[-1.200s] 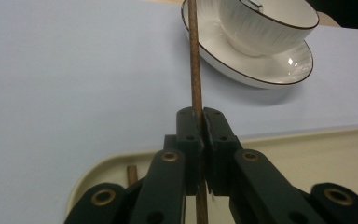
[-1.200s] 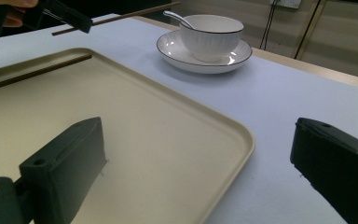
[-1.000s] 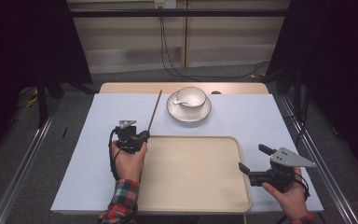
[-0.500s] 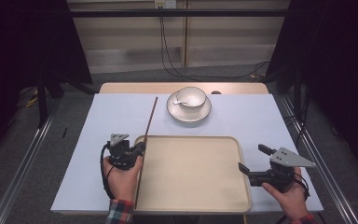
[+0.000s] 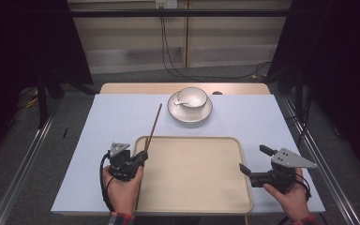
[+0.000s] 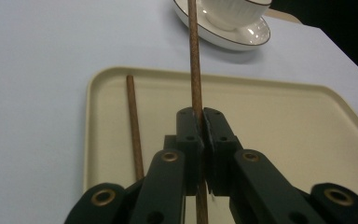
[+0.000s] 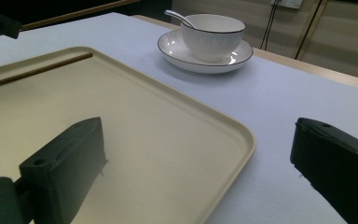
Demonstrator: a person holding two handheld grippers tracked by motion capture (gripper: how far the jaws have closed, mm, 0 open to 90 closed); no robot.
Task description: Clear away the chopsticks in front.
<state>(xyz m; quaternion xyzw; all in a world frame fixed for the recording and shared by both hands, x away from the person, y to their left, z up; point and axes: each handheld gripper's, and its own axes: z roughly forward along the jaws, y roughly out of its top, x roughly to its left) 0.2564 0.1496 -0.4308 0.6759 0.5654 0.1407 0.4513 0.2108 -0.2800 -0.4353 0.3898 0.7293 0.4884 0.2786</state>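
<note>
Chopsticks are the business here. Left gripper point(image 5: 140, 157) sits at the near left corner of the cream tray point(image 5: 201, 197), its jaws pressed together on a brown chopstick point(image 5: 153, 126), and the left gripper view shows the pinch plainly: both black jaws clamp that stick point(image 6: 194, 70) around its middle. From the high view the held chopstick runs from the gripper away toward the far side, its far tip out over the pale blue table cover point(image 5: 112, 117), short of the saucer point(image 5: 190, 112). A second chopstick point(image 6: 133, 126) lies flat inside the tray, just beside its left rim, and the right gripper view catches it too, along the tray's far left edge. The person's left hand point(image 5: 122, 187) wraps the gripper body from the near side.

Over on the right, the right gripper point(image 5: 252, 160) hangs just off the tray's right rim, low over the table, jaws spread wide and holding nothing; the right hand point(image 5: 288, 197) grips it from the near side.

At the far middle of the table, well apart from both grippers, a white bowl point(image 5: 192, 97) stands on the saucer with a white spoon point(image 5: 182, 102) resting in it, handle tilted to the left.
</note>
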